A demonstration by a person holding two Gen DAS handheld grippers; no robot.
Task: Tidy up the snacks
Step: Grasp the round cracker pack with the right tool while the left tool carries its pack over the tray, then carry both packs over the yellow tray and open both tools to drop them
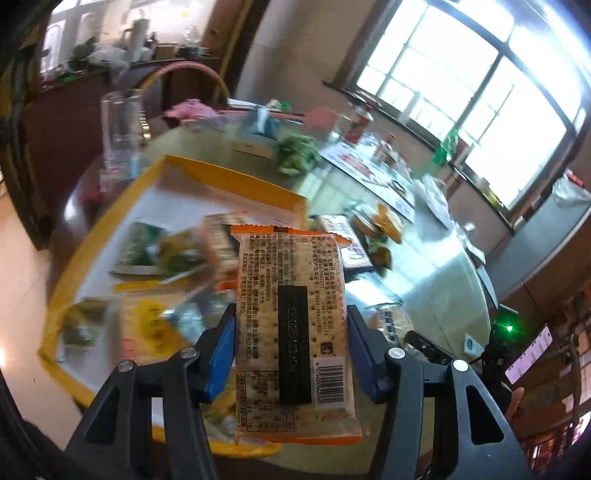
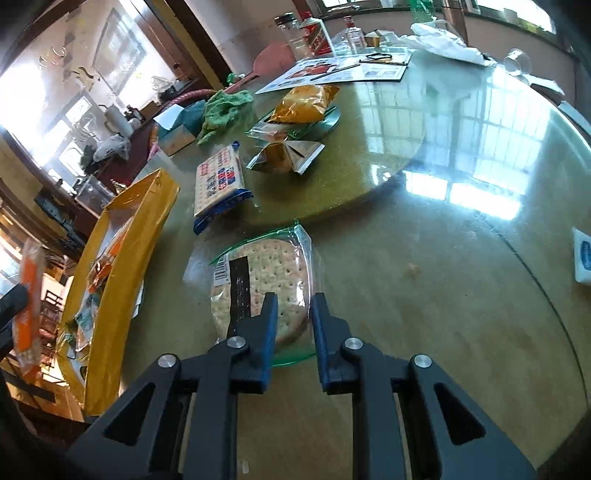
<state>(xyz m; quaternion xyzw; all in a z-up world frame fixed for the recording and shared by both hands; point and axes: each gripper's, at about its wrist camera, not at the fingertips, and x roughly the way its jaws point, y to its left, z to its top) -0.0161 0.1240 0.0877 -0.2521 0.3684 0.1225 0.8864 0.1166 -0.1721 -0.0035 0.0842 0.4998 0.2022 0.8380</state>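
My left gripper (image 1: 291, 314) is shut on an orange-edged cracker packet (image 1: 291, 325) and holds it above the yellow-rimmed box (image 1: 236, 181), which holds several snack packets (image 1: 166, 251). The same packet shows at the far left of the right wrist view (image 2: 29, 288), beside the box (image 2: 122, 273). My right gripper (image 2: 293, 299) is open, its fingers low over a green-edged round cracker packet (image 2: 266, 273) lying on the glass table (image 2: 424, 295). A blue cracker packet (image 2: 219, 181), a gold packet (image 2: 284, 153) and an orange snack bag (image 2: 304, 101) lie farther back.
A green cloth (image 2: 225, 110), a tissue box (image 2: 177, 133), leaflets (image 2: 340, 70), jars and bottles (image 2: 303, 33) stand at the table's far side. A glass turntable (image 2: 369, 147) covers the middle. A clear tumbler (image 1: 120, 122) stands behind the box.
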